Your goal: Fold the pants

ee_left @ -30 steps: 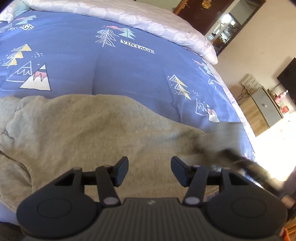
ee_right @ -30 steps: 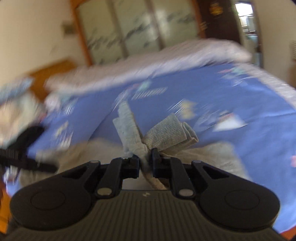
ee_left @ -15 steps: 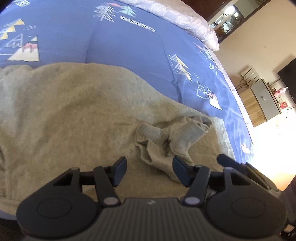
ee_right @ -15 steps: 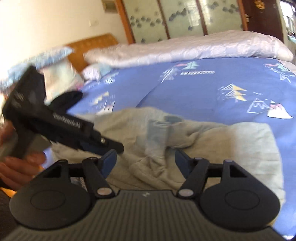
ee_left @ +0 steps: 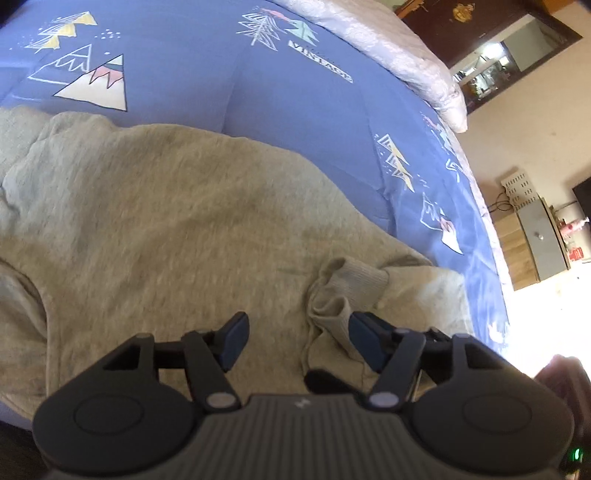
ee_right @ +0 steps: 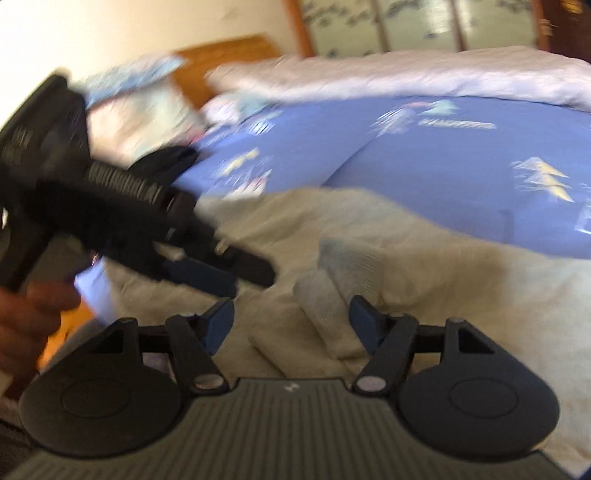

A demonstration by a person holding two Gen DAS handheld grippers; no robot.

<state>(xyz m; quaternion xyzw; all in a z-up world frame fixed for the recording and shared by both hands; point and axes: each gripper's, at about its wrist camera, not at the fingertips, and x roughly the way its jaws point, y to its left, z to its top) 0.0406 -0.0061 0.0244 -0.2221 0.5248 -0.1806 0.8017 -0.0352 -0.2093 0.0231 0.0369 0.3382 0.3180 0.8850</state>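
Grey-beige pants lie spread on the blue bedspread, folded over so that their ribbed cuffs rest bunched on top of the fabric. My left gripper hovers just above the pants with its jaws opening. The cuff end lies loose beside its right pad, not pinched. My right gripper stands open over the pants, the cuffs just ahead of its fingers and free. In the right wrist view the left gripper reaches in from the left, held by a hand.
A white quilt runs along the bed's far side. Pillows, a dark garment and a wooden headboard are at the head end. Past the bed's right edge stand a grey cabinet and a dark door.
My right gripper opened and let go of the cuffs, which dropped onto the pants, then it drew back. My left gripper sank toward the cuffs and its jaws widened.
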